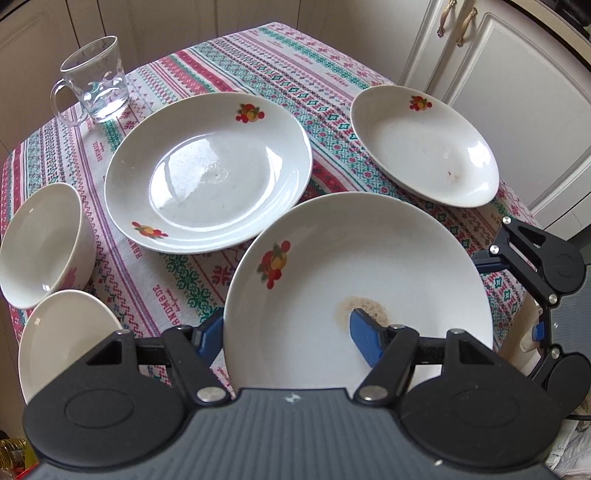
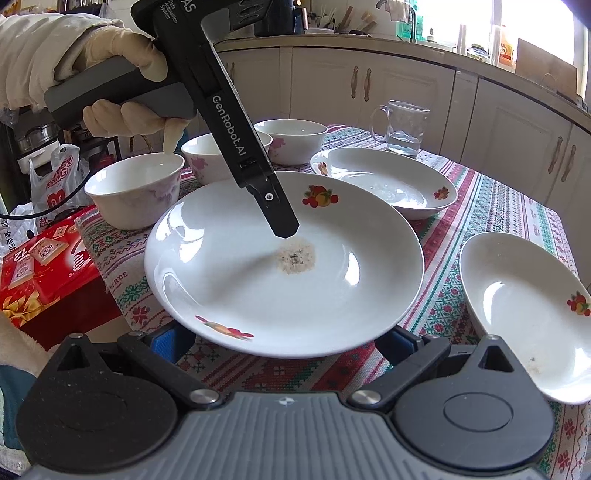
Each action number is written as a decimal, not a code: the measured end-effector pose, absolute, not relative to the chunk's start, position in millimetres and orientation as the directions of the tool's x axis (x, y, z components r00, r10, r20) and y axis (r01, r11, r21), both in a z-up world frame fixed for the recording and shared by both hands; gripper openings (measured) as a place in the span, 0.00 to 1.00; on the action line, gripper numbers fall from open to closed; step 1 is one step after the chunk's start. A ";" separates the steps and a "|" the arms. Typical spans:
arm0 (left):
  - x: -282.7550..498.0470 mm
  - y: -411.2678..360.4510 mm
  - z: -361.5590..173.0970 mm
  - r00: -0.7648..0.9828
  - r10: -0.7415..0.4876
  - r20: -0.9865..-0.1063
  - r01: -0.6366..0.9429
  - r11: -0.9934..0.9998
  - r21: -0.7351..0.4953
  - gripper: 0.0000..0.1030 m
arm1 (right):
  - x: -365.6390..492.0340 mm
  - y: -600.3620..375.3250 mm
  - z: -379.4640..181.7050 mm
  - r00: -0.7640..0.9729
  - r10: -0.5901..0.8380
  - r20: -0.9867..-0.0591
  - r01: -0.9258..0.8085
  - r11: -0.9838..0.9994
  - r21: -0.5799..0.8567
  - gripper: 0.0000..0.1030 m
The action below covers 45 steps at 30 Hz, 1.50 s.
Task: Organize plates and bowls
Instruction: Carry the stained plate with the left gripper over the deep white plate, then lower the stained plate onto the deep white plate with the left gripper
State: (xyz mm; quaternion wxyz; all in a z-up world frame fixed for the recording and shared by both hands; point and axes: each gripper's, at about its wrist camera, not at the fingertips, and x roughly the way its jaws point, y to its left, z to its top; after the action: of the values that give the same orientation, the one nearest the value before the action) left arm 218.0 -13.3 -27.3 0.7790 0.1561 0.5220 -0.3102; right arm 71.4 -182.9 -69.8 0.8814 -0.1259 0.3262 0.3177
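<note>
Plate (image 1: 354, 280), stained and raised off the bench (image 1: 229, 66), is pinched at its rim by the left tool (image 1: 288, 341) while the right tool (image 2: 280, 343) gapes beneath; that 1-sided hold could let it tip.

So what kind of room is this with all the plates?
Most likely a home kitchen. Cream cabinet doors with curvy handles run under a cluttered counter, and a table with a patterned cloth holds plates, bowls and a glass mug.
</note>
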 end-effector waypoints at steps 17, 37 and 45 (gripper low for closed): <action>234.6 -57.8 -7.7 0.285 -0.359 -0.889 0.697 0.715 -0.065 0.67 | 80.0 -220.8 -46.7 0.653 0.442 -0.615 -0.590 0.806 -0.047 1.00; 274.5 -155.9 -14.7 0.229 -0.395 -0.890 0.775 0.628 -0.079 0.67 | 99.1 -298.3 -39.2 0.730 0.338 -0.594 -0.465 0.883 -0.068 1.00; 282.5 -180.7 -23.1 0.202 -0.397 -0.895 0.795 0.601 -0.086 0.67 | 102.8 -316.3 -45.3 0.734 0.308 -0.605 -0.429 0.901 -0.062 1.00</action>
State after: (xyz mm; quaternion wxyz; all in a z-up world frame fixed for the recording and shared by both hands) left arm 282.5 -180.7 -23.1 0.7483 0.2030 0.4903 -0.3980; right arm 102.8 -316.3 -45.3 0.9259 -0.0991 0.3056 0.1988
